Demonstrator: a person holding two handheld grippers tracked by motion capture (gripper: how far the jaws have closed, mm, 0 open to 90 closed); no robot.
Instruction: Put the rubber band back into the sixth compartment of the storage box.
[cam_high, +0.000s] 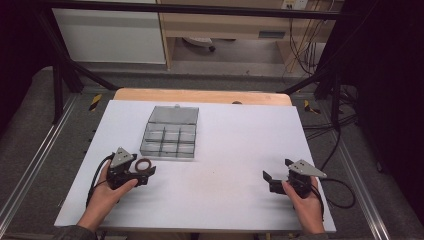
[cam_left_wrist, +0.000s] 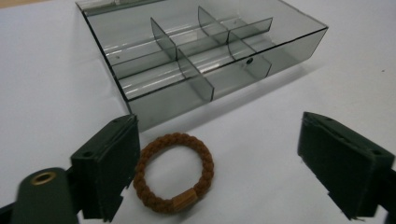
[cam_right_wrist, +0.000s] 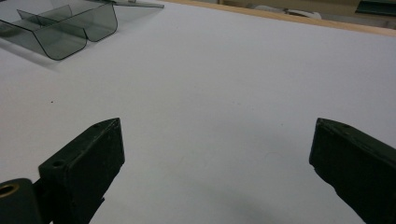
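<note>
So the biggest thing here is the white table (cam_high: 225, 150), taking up most of the middle of the high view, with a strip of bare wood along its far edge. Next up is a smoky clear plastic organizer box (cam_high: 169, 132) sitting in the upper left part of the tabletop, lid flipped open toward the back, dividers splitting it into small compartments, and all of them look empty from the left gripper view.

Left gripper (cam_high: 142, 172) is down in the lower left of the high view, held in the person's left hand (cam_high: 107, 192), jaws spread wide. Right gripper (cam_high: 272, 177) is over in the lower right, held in the right hand (cam_high: 305, 200), well apart from everything else, jaws also spread wide with just bare table between them.

Smallest thing: a brown braided hair tie (cam_left_wrist: 173, 172) lying flat on the table just in front of the box. In the left gripper view it sits between the open jaws but way off to the left side, right up against the left jaw, can't tell if it's actually touching. The right jaw is well clear of it
</note>
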